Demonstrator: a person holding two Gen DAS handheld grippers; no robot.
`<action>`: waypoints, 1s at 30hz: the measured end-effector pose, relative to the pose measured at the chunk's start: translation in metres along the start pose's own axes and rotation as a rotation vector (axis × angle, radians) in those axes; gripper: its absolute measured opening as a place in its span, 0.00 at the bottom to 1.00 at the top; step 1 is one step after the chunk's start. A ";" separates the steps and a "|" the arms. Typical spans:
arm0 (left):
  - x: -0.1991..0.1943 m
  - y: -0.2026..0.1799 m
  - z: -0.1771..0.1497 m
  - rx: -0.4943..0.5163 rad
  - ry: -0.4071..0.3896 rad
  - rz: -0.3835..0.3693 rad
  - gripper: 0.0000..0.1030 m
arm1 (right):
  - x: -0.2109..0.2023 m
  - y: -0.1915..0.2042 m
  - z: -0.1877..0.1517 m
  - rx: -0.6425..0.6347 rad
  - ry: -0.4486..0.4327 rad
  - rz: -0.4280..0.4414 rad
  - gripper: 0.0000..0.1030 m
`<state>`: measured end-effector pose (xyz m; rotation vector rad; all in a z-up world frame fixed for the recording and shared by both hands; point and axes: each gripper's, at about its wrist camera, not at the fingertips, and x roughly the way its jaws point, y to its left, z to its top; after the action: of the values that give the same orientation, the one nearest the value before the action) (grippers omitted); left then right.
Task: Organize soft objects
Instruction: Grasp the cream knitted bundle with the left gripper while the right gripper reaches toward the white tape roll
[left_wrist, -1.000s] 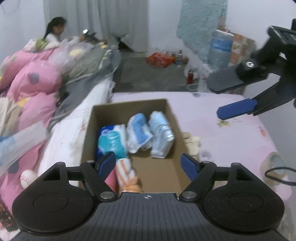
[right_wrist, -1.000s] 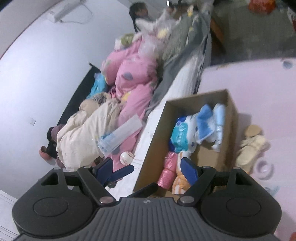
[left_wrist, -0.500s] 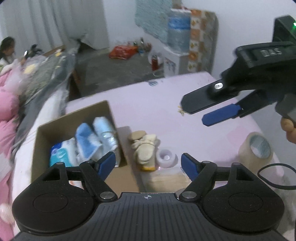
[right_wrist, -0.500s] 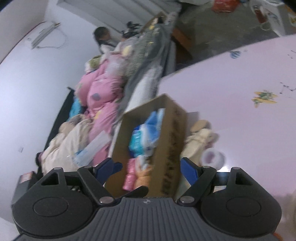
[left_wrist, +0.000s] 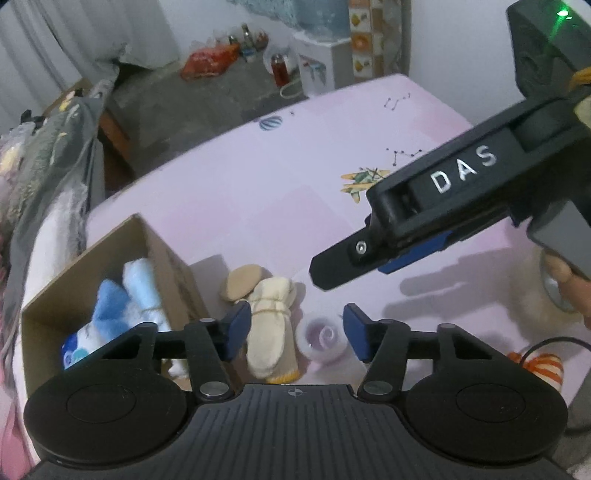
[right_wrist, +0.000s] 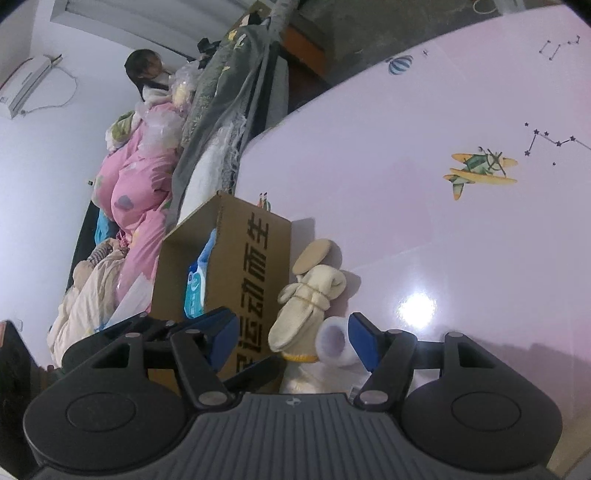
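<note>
Worktop (left_wrist: 280, 206) in pale pink runs wide and bare past the far end of the cardboard box (left_wrist: 166, 258), out to a rounded far edge with grey floor beyond; on the box's other side a heap of bedding (right_wrist: 140, 192) crowds close. The box stands near the worktop's left edge, holding blue and white soft packs (left_wrist: 122, 310). Just beside the box's printed wall lies the cream sock bundle (left_wrist: 271, 328), tied round the middle with a string. Its long axis runs roughly parallel to that wall, the yellow-trimmed end toward the cameras and the folded end away, toward a tan pad (left_wrist: 242, 282) touching it. A small white tape roll (left_wrist: 323, 338) sits right against the bundle's other side. Left tongs (left_wrist: 293, 334) hover above bundle and roll, jaws closing, with both framed between the blue pads and neither pressed. Right tongs (right_wrist: 290, 338) come in low from the open side, jaws closing too, gripping nothing. An orange-striped soft thing (left_wrist: 543, 369) lies near the worktop's near right.
</note>
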<state>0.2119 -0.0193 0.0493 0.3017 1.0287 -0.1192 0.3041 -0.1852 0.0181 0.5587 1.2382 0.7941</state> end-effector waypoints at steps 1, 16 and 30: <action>0.007 0.000 0.003 0.000 0.016 0.002 0.45 | 0.000 -0.003 0.002 0.008 -0.002 0.006 0.40; 0.062 -0.009 0.023 0.015 0.224 0.115 0.37 | -0.006 -0.050 0.017 0.099 -0.029 0.046 0.40; 0.083 -0.012 0.032 -0.003 0.295 0.186 0.32 | -0.007 -0.062 0.010 0.101 -0.003 0.116 0.40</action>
<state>0.2778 -0.0365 -0.0091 0.4191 1.2861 0.0981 0.3269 -0.2287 -0.0220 0.7189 1.2572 0.8306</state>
